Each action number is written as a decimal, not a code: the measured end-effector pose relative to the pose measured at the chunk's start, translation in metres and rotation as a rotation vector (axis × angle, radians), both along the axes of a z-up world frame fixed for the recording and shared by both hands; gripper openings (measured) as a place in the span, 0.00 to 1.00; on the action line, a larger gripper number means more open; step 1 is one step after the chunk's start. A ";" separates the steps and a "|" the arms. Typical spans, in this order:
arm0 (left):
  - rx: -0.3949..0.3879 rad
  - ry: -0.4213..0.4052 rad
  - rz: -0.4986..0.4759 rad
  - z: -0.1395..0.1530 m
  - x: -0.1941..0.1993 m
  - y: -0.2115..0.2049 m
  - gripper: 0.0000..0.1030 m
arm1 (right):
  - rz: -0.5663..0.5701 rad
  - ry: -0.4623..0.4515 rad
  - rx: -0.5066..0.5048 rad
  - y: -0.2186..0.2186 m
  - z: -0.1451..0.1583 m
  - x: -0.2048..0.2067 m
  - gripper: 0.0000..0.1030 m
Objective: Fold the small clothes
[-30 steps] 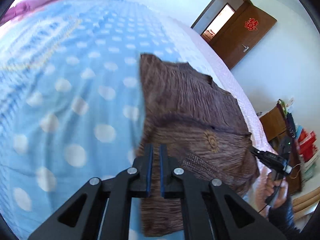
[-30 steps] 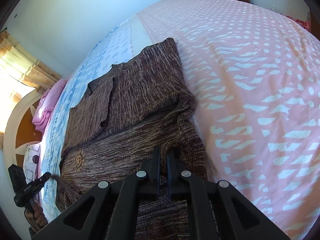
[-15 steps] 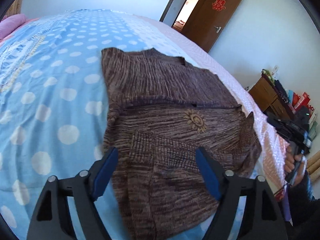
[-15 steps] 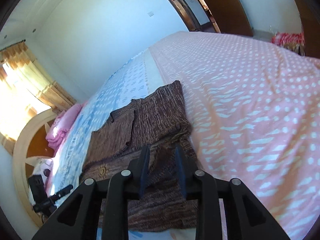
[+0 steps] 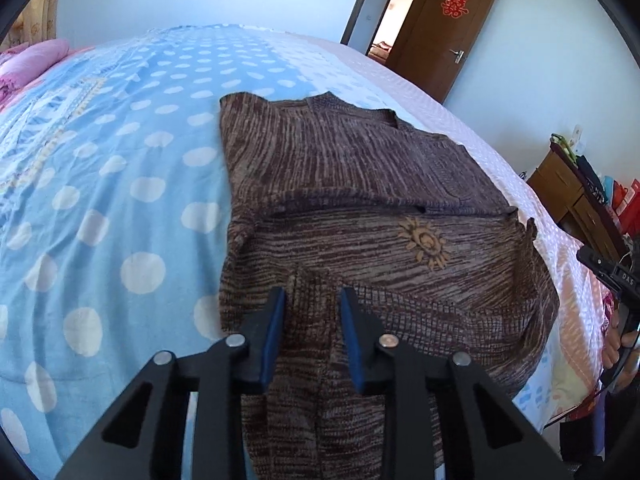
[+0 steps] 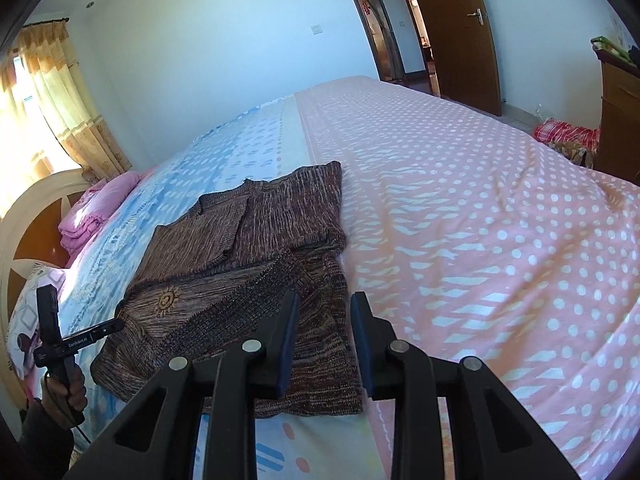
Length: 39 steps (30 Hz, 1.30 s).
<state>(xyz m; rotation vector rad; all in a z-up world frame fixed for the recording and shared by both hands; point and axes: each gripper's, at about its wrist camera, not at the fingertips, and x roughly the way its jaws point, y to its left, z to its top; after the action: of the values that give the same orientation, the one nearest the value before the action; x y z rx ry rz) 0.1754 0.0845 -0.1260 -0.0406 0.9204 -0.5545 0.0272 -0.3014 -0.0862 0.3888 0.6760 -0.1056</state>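
Pink pillow (image 6: 96, 208) lies well beyond the folded sweater (image 5: 360, 220), perhaps crumpled.

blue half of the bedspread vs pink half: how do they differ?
The blue polka-dot half of the bedspread carries large round white dots; the pink half of the bedspread has smaller dots plus white dashes. Most of the brown knitted sweater lies on the blue half, with only its edge at the pink half. Both are one spread, meeting at a pale strip.

A brown door (image 5: 446, 28) is seen upper right, sunlit curtains (image 6: 60, 92) upper left, a polka-dot bedspread (image 6: 480, 208) between.
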 end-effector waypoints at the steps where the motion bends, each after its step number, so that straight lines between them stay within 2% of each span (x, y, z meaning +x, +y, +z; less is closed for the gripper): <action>1: 0.029 -0.026 -0.006 0.001 -0.004 -0.004 0.28 | 0.000 0.003 0.002 0.001 -0.001 0.003 0.27; 3: 0.080 -0.050 -0.041 -0.001 -0.008 -0.014 0.31 | 0.001 0.009 0.010 0.002 -0.005 0.006 0.27; 4: 0.092 -0.048 -0.051 -0.004 -0.007 -0.018 0.39 | 0.002 0.011 0.014 0.003 -0.006 0.008 0.27; 5: 0.101 -0.050 -0.053 -0.007 -0.005 -0.020 0.40 | 0.004 0.014 0.017 0.003 -0.008 0.008 0.27; 7: 0.086 -0.057 -0.053 -0.008 -0.001 -0.019 0.41 | 0.001 0.016 0.018 0.002 -0.009 0.008 0.27; 10: 0.038 -0.021 -0.030 -0.009 0.005 -0.014 0.41 | -0.010 0.019 0.032 -0.002 -0.011 0.007 0.27; 12: 0.015 -0.007 -0.015 -0.009 0.004 -0.011 0.39 | -0.015 0.020 0.035 -0.004 -0.012 0.005 0.27; 14: 0.013 -0.007 -0.001 -0.007 -0.001 -0.009 0.12 | -0.021 0.020 0.030 -0.006 -0.013 0.003 0.27; 18: -0.017 0.000 0.012 -0.006 -0.008 -0.001 0.13 | -0.025 0.017 0.008 -0.007 -0.011 0.000 0.27; 25: -0.044 0.028 0.015 -0.010 0.001 -0.006 0.26 | 0.002 0.044 -0.053 -0.003 -0.017 0.012 0.27; 28: -0.043 0.017 0.013 -0.011 -0.001 -0.009 0.30 | 0.058 0.062 -0.112 0.003 -0.018 0.025 0.27; 31: -0.045 0.005 0.018 -0.012 -0.004 -0.009 0.31 | 0.125 0.080 -0.181 0.011 -0.021 0.045 0.27; 34: -0.060 0.011 0.009 -0.012 -0.003 -0.009 0.37 | 0.207 0.094 -0.223 0.019 -0.026 0.065 0.27; 39: -0.030 -0.002 -0.006 -0.011 -0.004 -0.015 0.40 | 0.318 0.121 -0.284 0.036 -0.039 0.097 0.27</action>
<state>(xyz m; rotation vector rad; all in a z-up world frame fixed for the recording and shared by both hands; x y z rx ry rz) 0.1715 0.0697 -0.1369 -0.0648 0.9106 -0.5735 0.1242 -0.2652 -0.1248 -0.0011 0.8215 0.0774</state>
